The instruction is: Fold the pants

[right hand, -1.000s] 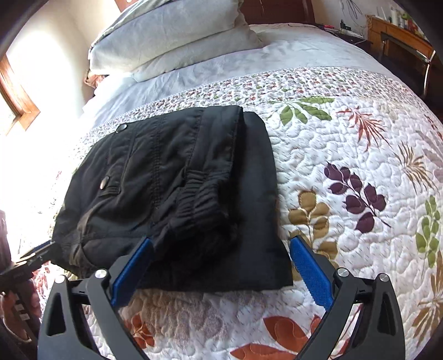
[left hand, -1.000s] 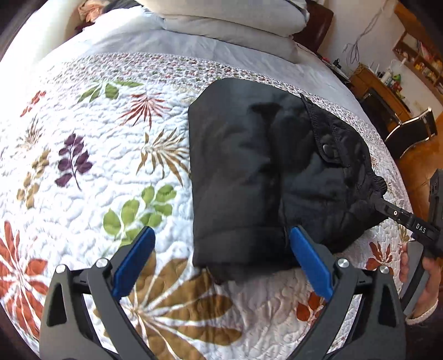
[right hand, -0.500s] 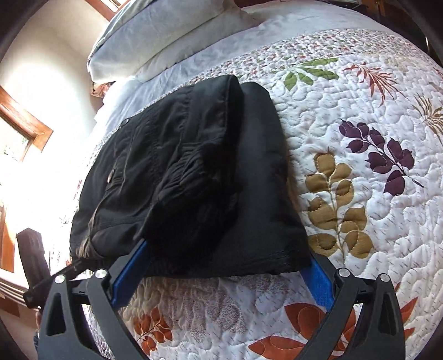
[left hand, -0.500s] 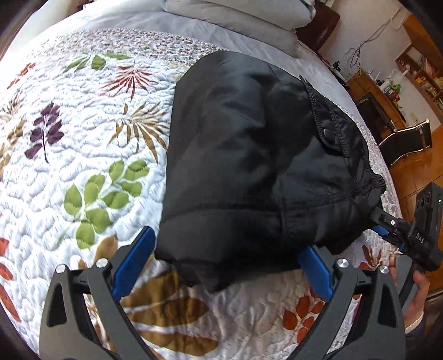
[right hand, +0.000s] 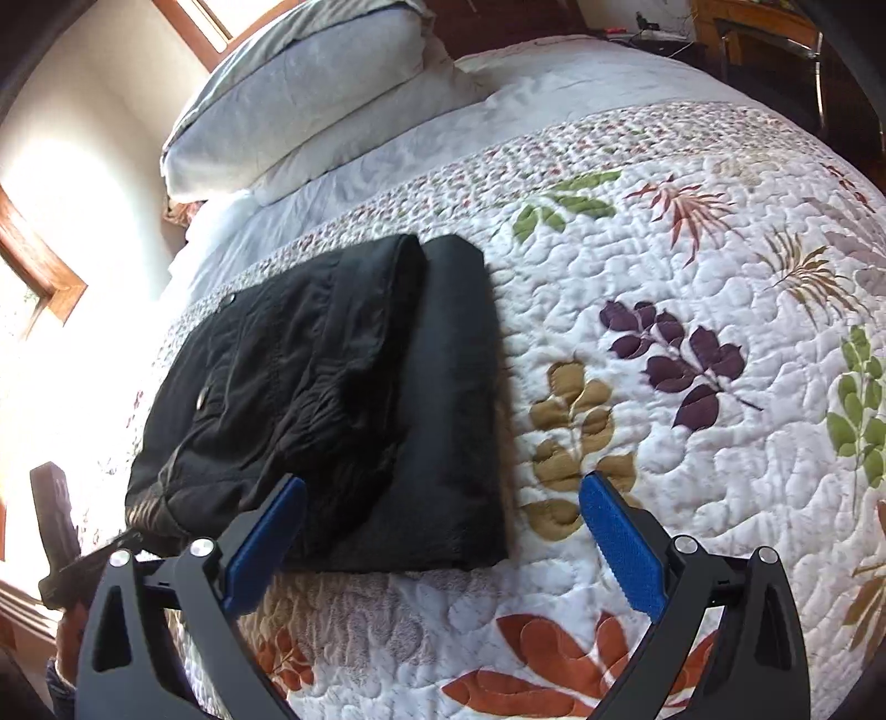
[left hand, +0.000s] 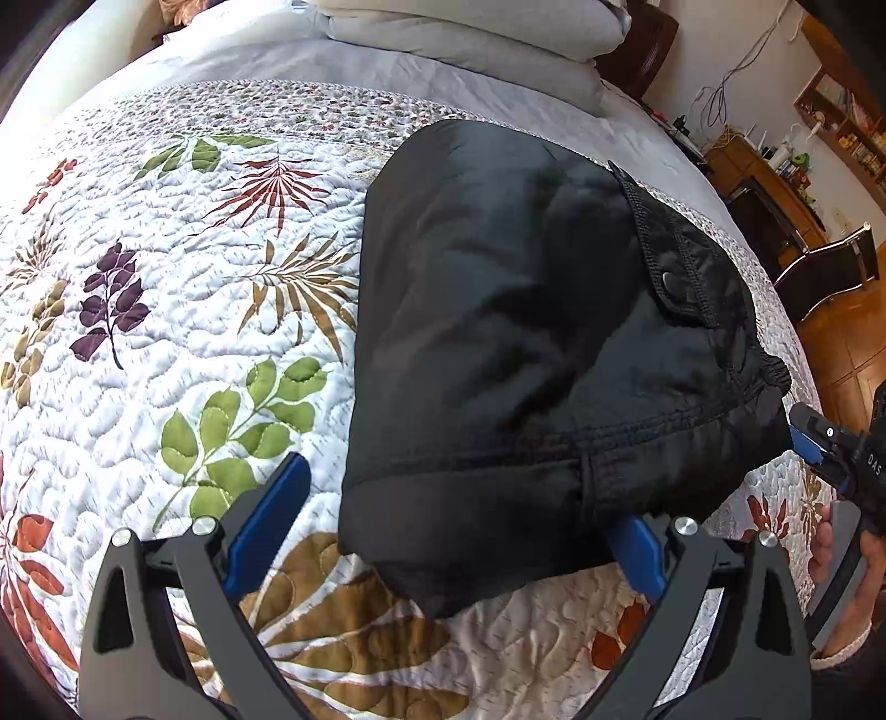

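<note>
**Folded black pants on the quilted bed, both grippers spread**

The black pants (left hand: pixel 526 354) lie folded into a thick bundle on the bed's leaf-patterned quilt (left hand: pixel 166 310), with grey pillows (left hand: pixel 470 27) stacked beyond them at twelve o'clock. In the left wrist view the bundle fills the centre and spills toward five o'clock, its near edge drooping over the right blue pad (left hand: pixel 637 559) of the left gripper (left hand: pixel 443 531). That gripper's jaws stand wide apart; whether the covered pad touches the cloth I cannot tell. A snap button (left hand: pixel 669 286) and a stitched flap show at about two o'clock on the fabric.

At four o'clock in the same view the right gripper (left hand: pixel 830 448) pokes in at the waistband corner, a person's hand (left hand: pixel 847 570) wrapped round its handle.

From the right wrist view the pants (right hand: pixel 332 399) sit at nine to ten o'clock, the upper layer set back from the lower one along its right side. The right gripper (right hand: pixel 443 543) is spread wide too, its left pad (right hand: pixel 266 543) over the bundle's near edge, its right pad (right hand: pixel 623 545) above bare quilt (right hand: pixel 664 277).
</note>
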`<action>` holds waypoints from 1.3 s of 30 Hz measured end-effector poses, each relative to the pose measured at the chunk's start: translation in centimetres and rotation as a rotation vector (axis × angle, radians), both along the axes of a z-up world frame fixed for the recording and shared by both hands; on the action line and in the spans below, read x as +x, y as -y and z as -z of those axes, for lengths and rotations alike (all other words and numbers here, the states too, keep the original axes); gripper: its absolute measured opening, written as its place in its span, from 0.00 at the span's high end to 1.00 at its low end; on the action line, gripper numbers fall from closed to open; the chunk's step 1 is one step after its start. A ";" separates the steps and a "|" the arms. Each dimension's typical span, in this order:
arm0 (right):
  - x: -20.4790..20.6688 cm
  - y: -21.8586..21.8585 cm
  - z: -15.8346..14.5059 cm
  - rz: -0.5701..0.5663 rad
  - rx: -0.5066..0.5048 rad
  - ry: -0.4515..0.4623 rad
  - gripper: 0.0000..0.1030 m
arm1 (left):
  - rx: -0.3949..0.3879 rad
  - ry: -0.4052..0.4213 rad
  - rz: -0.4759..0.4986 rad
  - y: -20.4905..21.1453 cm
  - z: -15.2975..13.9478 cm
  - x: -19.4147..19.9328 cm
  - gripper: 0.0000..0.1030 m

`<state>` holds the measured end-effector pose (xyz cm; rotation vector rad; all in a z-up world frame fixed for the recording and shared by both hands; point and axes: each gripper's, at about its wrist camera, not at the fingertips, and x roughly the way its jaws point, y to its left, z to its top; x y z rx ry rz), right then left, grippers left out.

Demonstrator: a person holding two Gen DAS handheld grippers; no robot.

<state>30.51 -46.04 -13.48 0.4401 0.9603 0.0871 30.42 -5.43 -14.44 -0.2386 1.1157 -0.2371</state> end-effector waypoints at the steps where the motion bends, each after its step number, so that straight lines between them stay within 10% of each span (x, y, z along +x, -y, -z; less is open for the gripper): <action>1: 0.5 0.4 0.1 0.007 0.017 -0.001 0.03 | -0.004 -0.001 -0.011 0.0 -0.2 -0.3 0.05; 9: 2.5 -1.2 1.6 -0.082 0.186 -0.029 0.03 | 0.003 0.001 -0.020 0.1 -0.1 -0.9 0.05; 20: 0.3 -6.5 0.2 -0.180 -0.009 0.003 0.03 | 0.029 0.002 -0.026 -1.5 0.2 1.1 0.05; 27: -1.6 -3.3 0.1 -0.026 -0.120 -0.088 0.03 | 0.040 0.011 -0.029 -2.3 -0.8 -2.2 0.05; 39: -9.2 -8.1 -6.0 -0.029 -0.359 0.027 0.03 | 0.204 0.150 0.055 -1.5 -8.2 -10.8 0.03</action>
